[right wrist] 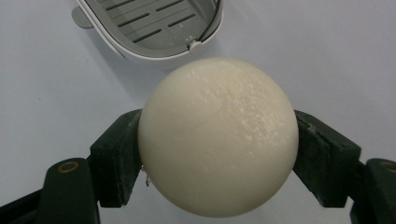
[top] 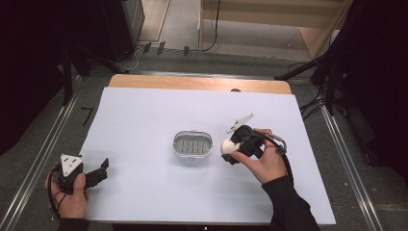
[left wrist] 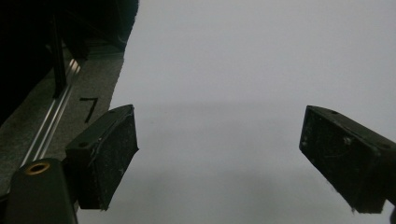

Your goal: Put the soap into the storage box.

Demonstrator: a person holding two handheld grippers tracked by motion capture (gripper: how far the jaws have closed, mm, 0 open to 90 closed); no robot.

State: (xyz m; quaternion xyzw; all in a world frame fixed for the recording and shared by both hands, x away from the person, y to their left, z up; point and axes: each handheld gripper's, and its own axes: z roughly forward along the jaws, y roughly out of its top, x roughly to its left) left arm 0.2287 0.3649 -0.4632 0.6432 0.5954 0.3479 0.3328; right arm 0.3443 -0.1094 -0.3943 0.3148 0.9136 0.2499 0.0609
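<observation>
My right gripper (top: 230,150) is shut on a round cream-white bar of soap (right wrist: 218,135), its two black pads pressed against the soap's sides. In the high view the soap (top: 227,146) hangs just right of a small oval dish with a grey slotted insert (top: 192,144). The dish (right wrist: 159,28) lies close beyond the soap in the right gripper view. At the table's front left my left gripper (top: 103,169) rests in a hand, open, with nothing between its fingers (left wrist: 107,158).
A white sheet (top: 144,115) covers the table, with a strip of wood (top: 197,83) showing along the far edge. Metal rails (top: 43,149) run along both sides on a grey floor. Dark stands and cables sit at the back corners.
</observation>
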